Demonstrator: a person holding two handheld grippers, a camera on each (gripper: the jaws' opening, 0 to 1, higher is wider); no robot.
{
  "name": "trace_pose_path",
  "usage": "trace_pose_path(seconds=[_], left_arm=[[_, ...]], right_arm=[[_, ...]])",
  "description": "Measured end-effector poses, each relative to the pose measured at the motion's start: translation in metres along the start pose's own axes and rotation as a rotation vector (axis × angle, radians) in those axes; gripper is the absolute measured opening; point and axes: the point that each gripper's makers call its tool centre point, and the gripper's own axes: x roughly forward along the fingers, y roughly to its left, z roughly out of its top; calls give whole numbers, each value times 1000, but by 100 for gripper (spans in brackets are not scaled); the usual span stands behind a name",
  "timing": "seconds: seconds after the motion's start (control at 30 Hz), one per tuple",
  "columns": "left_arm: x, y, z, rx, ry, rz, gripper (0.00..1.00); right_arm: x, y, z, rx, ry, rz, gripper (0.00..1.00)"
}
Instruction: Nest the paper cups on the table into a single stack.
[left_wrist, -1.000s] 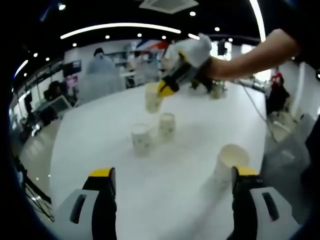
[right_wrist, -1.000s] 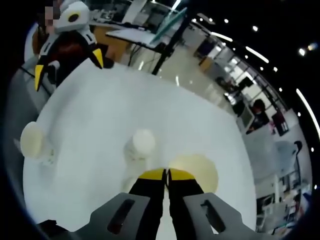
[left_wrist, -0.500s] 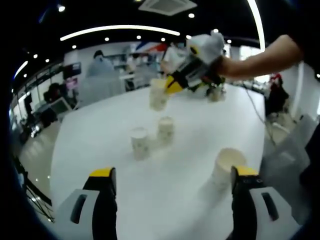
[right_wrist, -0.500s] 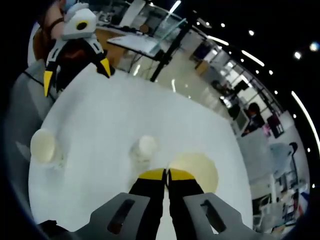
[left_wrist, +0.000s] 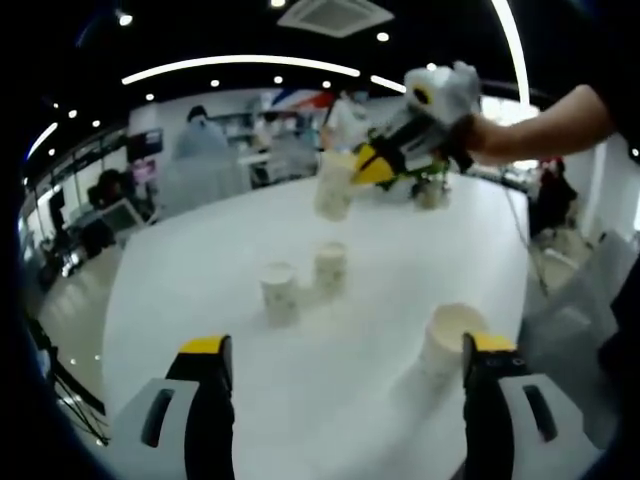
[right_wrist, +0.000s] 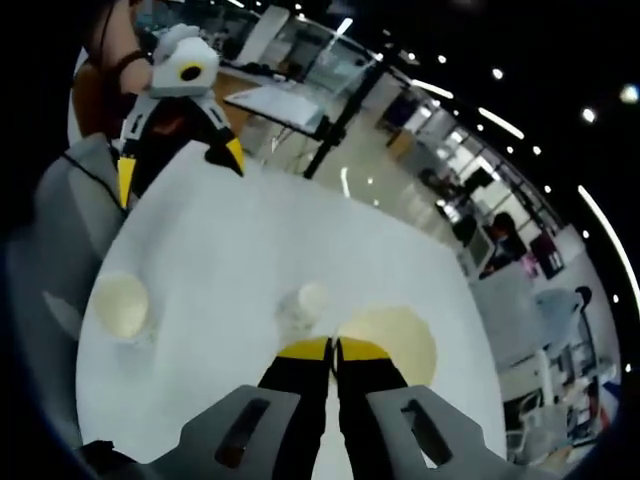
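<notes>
Three paper cups stand on the white table (left_wrist: 190, 260): one (left_wrist: 280, 292) beside another (left_wrist: 330, 268) at the middle, and a third (left_wrist: 445, 340) close to my left gripper's right jaw. My left gripper (left_wrist: 347, 350) is open and holds nothing. My right gripper (left_wrist: 368, 165) hangs high over the far side, shut on the rim of a fourth cup (left_wrist: 333, 192). In the right gripper view, the right gripper (right_wrist: 333, 350) pinches that cup's rim (right_wrist: 390, 340). Below it are the middle pair (right_wrist: 303, 305), the lone cup (right_wrist: 122, 305) and the left gripper (right_wrist: 180, 165).
A small dark object (left_wrist: 432, 185) sits at the table's far edge. A person in pale clothes (left_wrist: 200, 140) stands beyond the table, near desks and a monitor (left_wrist: 120, 210). A bare arm (left_wrist: 540, 110) reaches in from the right. Open floor (right_wrist: 380, 170) surrounds the table.
My right gripper has lifted its cup higher and carried it rightward in the left gripper view; the table's cups look smaller from it. The left gripper stays put and open.
</notes>
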Motion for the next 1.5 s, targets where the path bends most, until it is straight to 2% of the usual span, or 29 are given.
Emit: trace_pose_path(seconds=[0.4,0.93,1.5], left_arm=[[0,-5,2,10,-10,-14,95],[-1,-6,0,14,-12,-19,95],[-2,-6,-5,1,-13,-18,95]], right_arm=[[-23,16,19,15,-55,-2,0],[-38,41,38,-6,-107,37,0],[-61,52,62,78,-192,48,0]])
